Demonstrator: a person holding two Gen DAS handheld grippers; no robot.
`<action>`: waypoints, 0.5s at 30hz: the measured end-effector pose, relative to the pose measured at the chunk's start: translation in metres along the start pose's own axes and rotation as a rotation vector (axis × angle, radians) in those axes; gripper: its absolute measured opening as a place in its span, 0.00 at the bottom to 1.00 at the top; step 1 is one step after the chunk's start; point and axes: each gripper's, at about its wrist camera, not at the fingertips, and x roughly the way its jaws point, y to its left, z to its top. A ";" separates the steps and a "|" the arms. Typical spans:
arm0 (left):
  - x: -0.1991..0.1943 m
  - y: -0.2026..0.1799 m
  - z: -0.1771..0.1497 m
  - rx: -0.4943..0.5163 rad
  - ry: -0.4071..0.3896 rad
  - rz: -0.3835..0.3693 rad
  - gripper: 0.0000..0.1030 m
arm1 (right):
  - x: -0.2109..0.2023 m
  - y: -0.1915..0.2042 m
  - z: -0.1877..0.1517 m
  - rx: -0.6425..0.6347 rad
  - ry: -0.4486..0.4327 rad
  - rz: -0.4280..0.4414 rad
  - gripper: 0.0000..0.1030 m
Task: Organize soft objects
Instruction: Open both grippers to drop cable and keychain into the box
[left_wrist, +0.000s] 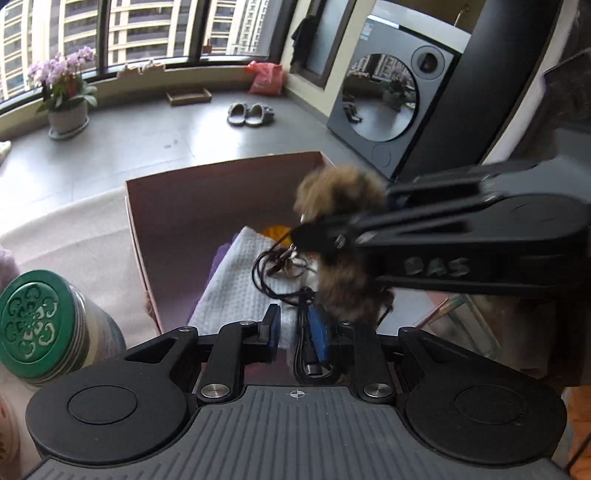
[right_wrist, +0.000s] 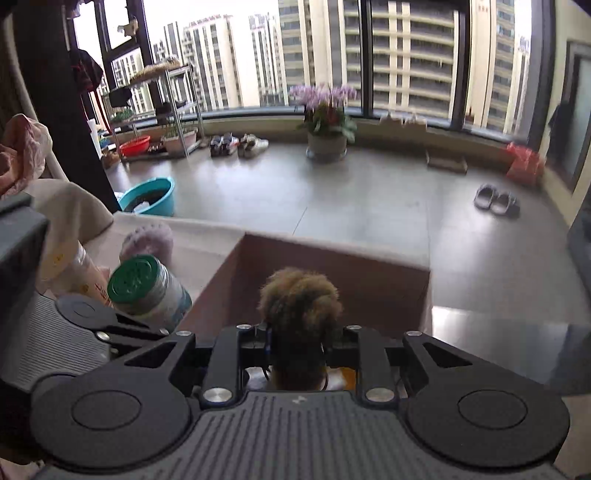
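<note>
My right gripper (right_wrist: 297, 343) is shut on a brown furry toy (right_wrist: 300, 299) and holds it over the open cardboard box (right_wrist: 369, 273). In the left wrist view the same toy (left_wrist: 341, 192) hangs from the right gripper (left_wrist: 314, 229), which reaches in from the right above the box (left_wrist: 155, 206). Inside the box lie a white folded towel (left_wrist: 236, 280), something orange and a black cord with earphones (left_wrist: 280, 266). My left gripper (left_wrist: 301, 328) sits low at the box's near edge, its blue pads closed on a black cable (left_wrist: 310, 358).
A green-lidded can (left_wrist: 40, 325) stands left of the box, also in the right wrist view (right_wrist: 144, 288). A purple fluffy thing (right_wrist: 147, 240) and a bottle lie behind it. Beyond the table are floor, slippers (left_wrist: 249, 114), a potted orchid (right_wrist: 327, 118) and a washing machine (left_wrist: 388, 99).
</note>
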 end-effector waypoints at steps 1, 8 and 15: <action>-0.006 0.003 -0.001 -0.008 -0.023 -0.008 0.22 | 0.014 -0.003 -0.004 0.035 0.042 0.012 0.25; -0.068 0.020 0.001 -0.062 -0.234 0.004 0.22 | -0.004 -0.014 0.017 0.135 -0.041 0.057 0.45; -0.150 0.060 -0.006 -0.127 -0.303 0.110 0.22 | -0.062 0.014 0.045 0.086 -0.172 -0.042 0.55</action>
